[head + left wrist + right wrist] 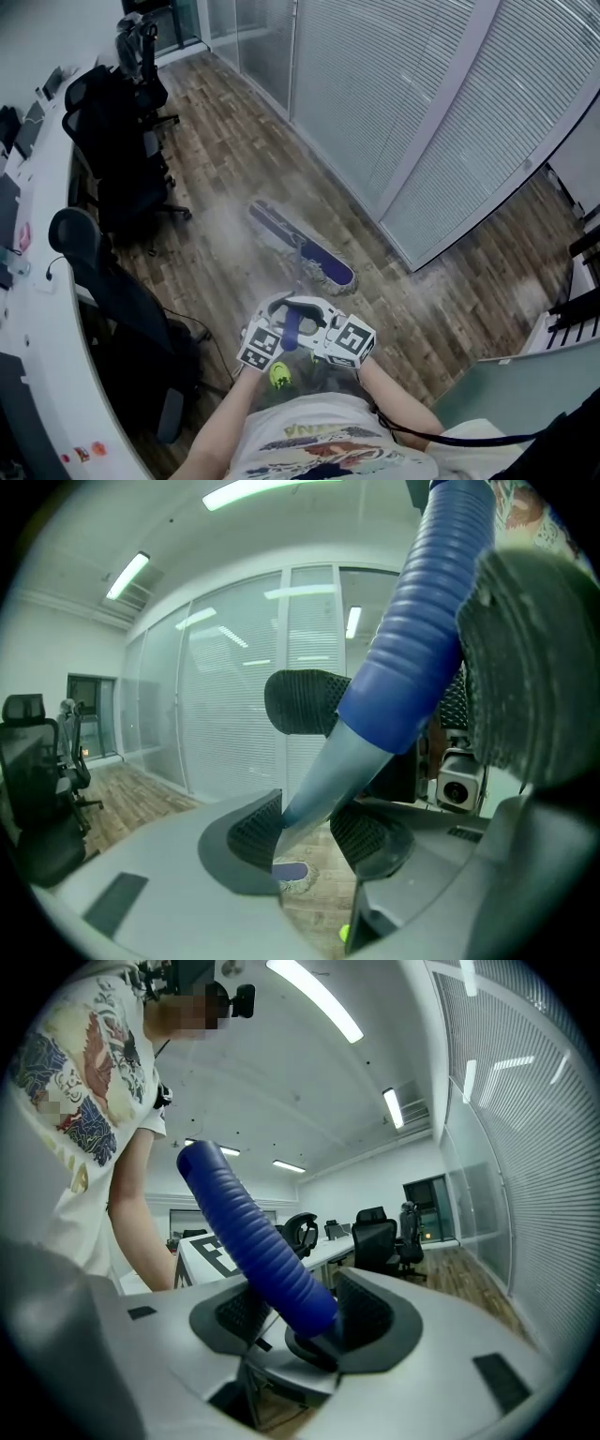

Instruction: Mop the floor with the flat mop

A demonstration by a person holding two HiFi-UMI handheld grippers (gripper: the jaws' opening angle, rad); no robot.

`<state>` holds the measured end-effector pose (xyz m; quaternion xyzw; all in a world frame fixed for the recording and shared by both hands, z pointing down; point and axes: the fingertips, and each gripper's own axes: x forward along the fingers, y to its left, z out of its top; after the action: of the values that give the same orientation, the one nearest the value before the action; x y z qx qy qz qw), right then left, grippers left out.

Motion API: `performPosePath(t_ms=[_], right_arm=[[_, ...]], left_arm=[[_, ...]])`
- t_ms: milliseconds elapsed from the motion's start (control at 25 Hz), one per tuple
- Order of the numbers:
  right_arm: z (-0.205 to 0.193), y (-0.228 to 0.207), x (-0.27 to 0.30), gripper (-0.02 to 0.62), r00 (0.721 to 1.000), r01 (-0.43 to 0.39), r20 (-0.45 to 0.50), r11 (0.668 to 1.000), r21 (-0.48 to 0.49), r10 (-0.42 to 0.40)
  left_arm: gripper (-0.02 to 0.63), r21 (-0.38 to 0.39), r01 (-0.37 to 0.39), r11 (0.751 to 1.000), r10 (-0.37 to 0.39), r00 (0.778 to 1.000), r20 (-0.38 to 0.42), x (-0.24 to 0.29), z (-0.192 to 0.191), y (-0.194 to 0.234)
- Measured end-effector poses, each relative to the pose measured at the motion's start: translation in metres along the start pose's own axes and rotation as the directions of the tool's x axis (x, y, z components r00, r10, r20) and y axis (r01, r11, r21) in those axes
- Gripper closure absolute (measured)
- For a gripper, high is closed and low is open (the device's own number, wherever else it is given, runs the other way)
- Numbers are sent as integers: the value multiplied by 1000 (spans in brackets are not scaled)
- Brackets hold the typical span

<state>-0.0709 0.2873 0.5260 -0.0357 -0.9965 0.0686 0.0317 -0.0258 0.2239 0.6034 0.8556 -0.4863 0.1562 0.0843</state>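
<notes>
The flat mop's purple head (pixel 302 246) lies on the wooden floor ahead of me, near the glass wall. Its handle (pixel 291 328) runs back to my two grippers, which are side by side in front of my body. In the left gripper view, my left gripper (pixel 309 834) is shut on the grey pole (pixel 323 780) just below the blue ribbed grip (pixel 422 621), and the mop head (pixel 292 871) shows small beneath. In the right gripper view, my right gripper (pixel 302 1314) is shut on the blue ribbed grip (pixel 258 1241). In the head view they are the left gripper (pixel 272 328) and right gripper (pixel 328 333).
Black office chairs (pixel 122 141) and a long white desk (pixel 47 309) line the left side. A glass partition with blinds (pixel 422 112) runs along the right. A damp, dull streak (pixel 225 220) marks the floor by the mop head. A pale panel (pixel 525 384) stands at the lower right.
</notes>
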Motion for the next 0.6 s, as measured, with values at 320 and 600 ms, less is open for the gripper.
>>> performPosePath(t_ms=[320,600], right_arm=[[-1,50,-26,385,993,-121,-6,993,9,121],[-1,104,-105,383,963,-271,-3,963,12,271]], left_arm=[[472,-29,-103,994,102,995,-22,-27,-3,-42],[479,-64,-246,967,242,968,-58,-31,6,-126]])
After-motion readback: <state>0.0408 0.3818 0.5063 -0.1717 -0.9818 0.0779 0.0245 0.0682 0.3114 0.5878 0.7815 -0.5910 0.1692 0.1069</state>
